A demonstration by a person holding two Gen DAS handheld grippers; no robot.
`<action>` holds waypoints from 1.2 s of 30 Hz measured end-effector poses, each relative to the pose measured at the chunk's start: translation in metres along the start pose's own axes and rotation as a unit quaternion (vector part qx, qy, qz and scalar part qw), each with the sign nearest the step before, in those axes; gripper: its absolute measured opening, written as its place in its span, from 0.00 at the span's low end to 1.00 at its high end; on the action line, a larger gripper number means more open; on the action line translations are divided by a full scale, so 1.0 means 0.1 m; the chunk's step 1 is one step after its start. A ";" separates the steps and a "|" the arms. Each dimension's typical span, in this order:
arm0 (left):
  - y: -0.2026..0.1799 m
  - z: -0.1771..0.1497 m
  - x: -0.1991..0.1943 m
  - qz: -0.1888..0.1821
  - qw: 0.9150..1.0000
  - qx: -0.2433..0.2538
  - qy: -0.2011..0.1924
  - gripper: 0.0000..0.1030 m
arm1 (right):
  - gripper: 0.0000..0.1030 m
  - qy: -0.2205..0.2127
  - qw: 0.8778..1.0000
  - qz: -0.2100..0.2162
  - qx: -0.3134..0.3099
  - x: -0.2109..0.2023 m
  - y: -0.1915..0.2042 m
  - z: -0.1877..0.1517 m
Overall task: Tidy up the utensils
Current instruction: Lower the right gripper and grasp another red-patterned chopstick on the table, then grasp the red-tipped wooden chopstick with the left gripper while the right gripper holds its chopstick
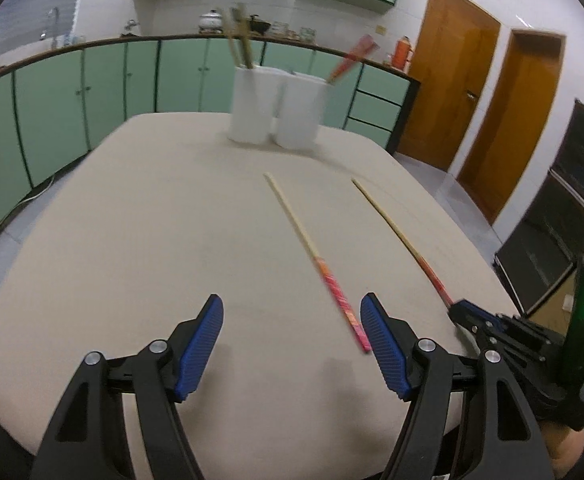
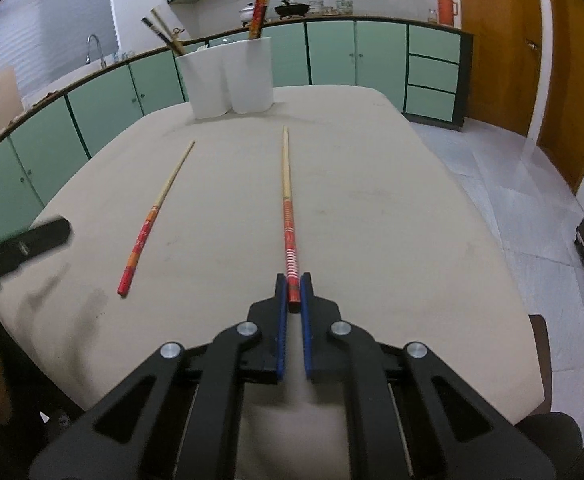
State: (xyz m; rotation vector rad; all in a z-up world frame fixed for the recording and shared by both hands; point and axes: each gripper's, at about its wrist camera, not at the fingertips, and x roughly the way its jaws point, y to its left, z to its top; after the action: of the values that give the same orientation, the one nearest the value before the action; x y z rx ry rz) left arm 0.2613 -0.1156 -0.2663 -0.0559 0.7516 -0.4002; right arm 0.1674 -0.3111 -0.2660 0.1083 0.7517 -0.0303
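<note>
Two chopsticks with red handles lie lengthwise on the beige table [image 1: 131, 220]. My right gripper [image 2: 293, 281] is shut on the red end of the right chopstick [image 2: 287, 200], whose pale tip points at the holders. From the left wrist, that chopstick [image 1: 392, 228] runs into the right gripper [image 1: 458, 309] at the table's right edge. The other chopstick [image 1: 312, 256] [image 2: 155, 216] lies free, its red end just inside the right finger of my open left gripper [image 1: 292, 308]. Two white holders [image 1: 271, 108] [image 2: 231, 80] at the far end hold several chopsticks.
The table's rounded edges drop to a tiled floor [image 2: 512, 168]. Green cabinets [image 1: 71, 92] and a counter with pots line the back wall. Wooden doors [image 1: 452, 80] and a black cabinet [image 1: 564, 240] stand to the right. A black finger of my left gripper [image 2: 39, 238] shows at the left.
</note>
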 end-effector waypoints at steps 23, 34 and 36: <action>-0.16 -0.24 0.26 0.029 0.999 0.015 -0.007 0.06 | 0.06 -0.004 1.000 0.001 -0.027 -0.01 0.15 -0.01; 0.05 -0.39 -0.03 0.089 0.996 -0.016 -0.014 0.06 | 0.06 -0.006 0.995 0.045 -0.087 -0.05 0.51 -0.06; 0.08 -0.41 -0.01 0.089 0.996 -0.014 -0.005 0.07 | 0.07 -0.004 0.995 0.049 -0.084 -0.04 0.51 -0.05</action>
State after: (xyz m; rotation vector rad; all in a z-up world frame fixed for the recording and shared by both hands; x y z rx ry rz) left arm 0.2355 -0.1045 -0.2975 -0.0161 0.7459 -0.2195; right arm 0.1639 -0.2604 -0.2624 -0.0154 0.7378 0.1247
